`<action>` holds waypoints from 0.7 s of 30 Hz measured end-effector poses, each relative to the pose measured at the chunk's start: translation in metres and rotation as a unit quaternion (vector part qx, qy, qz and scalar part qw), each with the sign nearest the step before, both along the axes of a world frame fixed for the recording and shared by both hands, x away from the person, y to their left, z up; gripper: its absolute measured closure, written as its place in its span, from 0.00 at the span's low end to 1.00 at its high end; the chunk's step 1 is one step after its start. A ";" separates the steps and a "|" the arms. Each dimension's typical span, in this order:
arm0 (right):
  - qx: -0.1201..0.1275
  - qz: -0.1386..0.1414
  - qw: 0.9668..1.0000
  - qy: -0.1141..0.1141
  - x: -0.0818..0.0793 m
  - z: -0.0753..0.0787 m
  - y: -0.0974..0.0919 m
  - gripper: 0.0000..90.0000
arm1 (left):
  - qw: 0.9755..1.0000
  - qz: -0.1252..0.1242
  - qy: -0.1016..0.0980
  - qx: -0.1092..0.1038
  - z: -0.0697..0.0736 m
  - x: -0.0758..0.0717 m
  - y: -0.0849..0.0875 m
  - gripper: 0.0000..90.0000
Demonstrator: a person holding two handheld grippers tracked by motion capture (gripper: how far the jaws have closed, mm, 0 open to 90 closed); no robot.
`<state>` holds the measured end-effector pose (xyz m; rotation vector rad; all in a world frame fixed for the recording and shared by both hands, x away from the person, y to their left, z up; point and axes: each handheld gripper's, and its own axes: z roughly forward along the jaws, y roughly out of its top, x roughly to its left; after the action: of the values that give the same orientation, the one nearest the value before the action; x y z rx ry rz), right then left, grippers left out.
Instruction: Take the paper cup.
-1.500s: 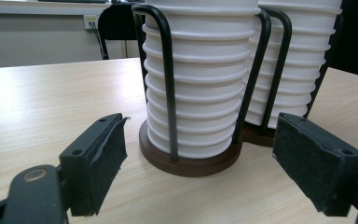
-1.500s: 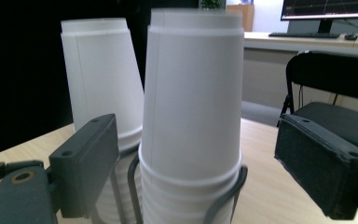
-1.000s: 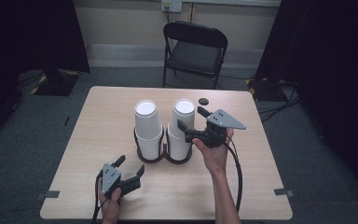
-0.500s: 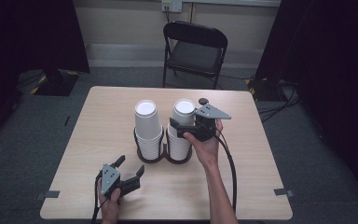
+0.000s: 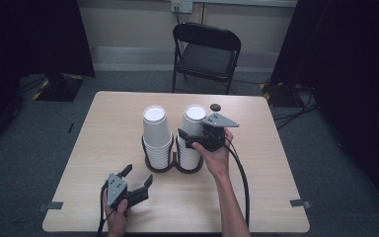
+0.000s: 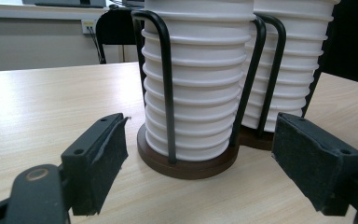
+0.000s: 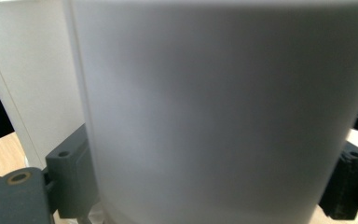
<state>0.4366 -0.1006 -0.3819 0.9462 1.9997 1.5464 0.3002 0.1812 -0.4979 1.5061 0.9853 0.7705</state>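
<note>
While ribbed white paper cups (image 6: pixel 198 88) fill black wire holders (image 6: pixel 165 84), padded jaws flank them.

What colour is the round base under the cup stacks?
Dark brown base, clearest in the left gripper view.

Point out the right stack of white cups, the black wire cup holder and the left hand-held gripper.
right stack of white cups (image 5: pixel 195 112): high view, rim of its top cup.
black wire cup holder (image 6: pixel 167 88): left gripper view, upright wire.
left hand-held gripper (image 5: pixel 137 180): high view, between its jaw tips.
</note>
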 end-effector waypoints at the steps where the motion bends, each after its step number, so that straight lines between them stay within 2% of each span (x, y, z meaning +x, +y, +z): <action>1: 0.000 0.000 1.000 0.000 0.000 -0.001 0.000 0.13 | 1.000 0.001 0.000 -0.003 0.000 0.000 -0.001 0.20; 8: 0.000 -0.006 1.000 -0.001 0.000 -0.003 -0.001 0.13 | 1.000 0.005 -0.001 0.010 0.000 0.000 -0.002 0.20; 12: 0.001 -0.012 1.000 0.008 -0.001 -0.003 0.000 0.13 | 1.000 0.005 -0.002 0.006 0.000 -0.001 -0.002 0.20; 17: 0.005 -0.008 1.000 0.008 0.000 -0.003 -0.001 0.14 | 1.000 0.006 -0.003 -0.002 0.000 -0.001 -0.001 0.19; 21: 0.002 -0.007 1.000 0.006 0.000 -0.002 -0.001 0.15 | 1.000 0.002 -0.002 0.004 0.000 0.000 -0.001 0.19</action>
<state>0.4369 -0.1015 -0.3843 0.9706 1.9943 1.5424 0.3000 0.1801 -0.4978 1.5099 0.9828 0.7806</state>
